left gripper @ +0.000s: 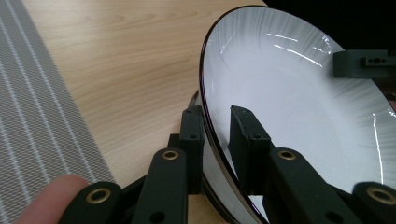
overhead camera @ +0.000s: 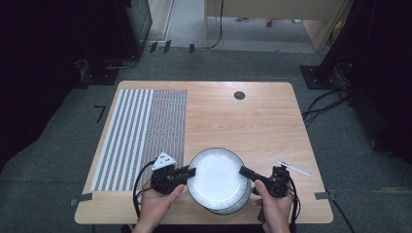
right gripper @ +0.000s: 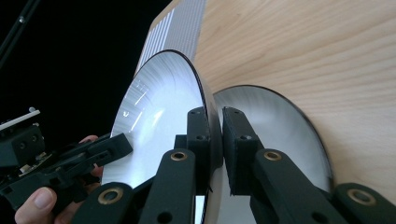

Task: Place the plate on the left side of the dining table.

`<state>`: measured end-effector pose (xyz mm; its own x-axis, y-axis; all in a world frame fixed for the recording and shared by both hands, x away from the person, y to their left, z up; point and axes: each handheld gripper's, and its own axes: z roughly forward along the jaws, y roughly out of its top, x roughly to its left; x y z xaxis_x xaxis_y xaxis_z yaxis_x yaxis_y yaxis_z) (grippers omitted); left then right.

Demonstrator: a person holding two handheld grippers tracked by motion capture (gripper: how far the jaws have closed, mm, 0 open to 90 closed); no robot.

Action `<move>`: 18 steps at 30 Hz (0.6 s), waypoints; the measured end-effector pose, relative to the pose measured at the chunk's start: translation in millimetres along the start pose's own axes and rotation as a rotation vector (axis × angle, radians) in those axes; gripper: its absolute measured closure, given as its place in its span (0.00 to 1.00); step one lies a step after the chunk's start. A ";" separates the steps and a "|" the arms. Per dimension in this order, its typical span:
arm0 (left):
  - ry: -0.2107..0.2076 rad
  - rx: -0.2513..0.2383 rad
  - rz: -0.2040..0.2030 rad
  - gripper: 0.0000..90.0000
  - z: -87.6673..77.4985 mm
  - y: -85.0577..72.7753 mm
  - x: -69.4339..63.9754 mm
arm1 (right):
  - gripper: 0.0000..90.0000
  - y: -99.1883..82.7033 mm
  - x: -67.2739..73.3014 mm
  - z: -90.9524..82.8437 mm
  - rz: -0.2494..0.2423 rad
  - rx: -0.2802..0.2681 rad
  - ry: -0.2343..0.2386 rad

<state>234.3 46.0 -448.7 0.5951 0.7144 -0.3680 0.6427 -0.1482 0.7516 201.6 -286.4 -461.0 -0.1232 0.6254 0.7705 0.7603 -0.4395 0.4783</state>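
Note:
A white plate [overhead camera: 216, 177] with a thin dark rim is held tilted, a little above the wooden table [overhead camera: 243, 121] near its front edge. My left gripper [overhead camera: 190, 171] is shut on the plate's left rim [left gripper: 205, 93], one jaw inside the plate and one under it. My right gripper [overhead camera: 244, 171] is shut on the opposite rim [right gripper: 205, 93]. A second white plate [right gripper: 280, 126] lies flat on the table right beneath the raised one, its edge showing below it [overhead camera: 228, 208]. In the right gripper view, my left gripper [right gripper: 107, 144] and the hand holding it appear across the plate.
A grey striped placemat [overhead camera: 141, 136] covers the left part of the table. A white pen [overhead camera: 294, 168] lies near the right edge, just beyond my right gripper. A round black cable hole [overhead camera: 239, 95] sits at the back. Grey carpet surrounds the table.

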 end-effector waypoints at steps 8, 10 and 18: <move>0.047 -0.052 -0.033 0.88 -23.8 16.4 21.6 | 0.92 8.9 25.9 26.1 -0.017 0.007 0.029; 0.052 -0.061 -0.043 0.88 -28.7 19.2 27.5 | 0.92 12.1 32.3 32.9 -0.028 0.008 0.032; 0.084 -0.100 -0.087 0.89 -48.2 26.9 51.5 | 0.92 23.6 57.9 62.2 -0.046 0.032 0.045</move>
<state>259.1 111.8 -421.0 0.4939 0.7769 -0.3905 0.6363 -0.0169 0.7712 252.1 -220.4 -431.3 -0.1863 0.6148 0.7663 0.7728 -0.3899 0.5008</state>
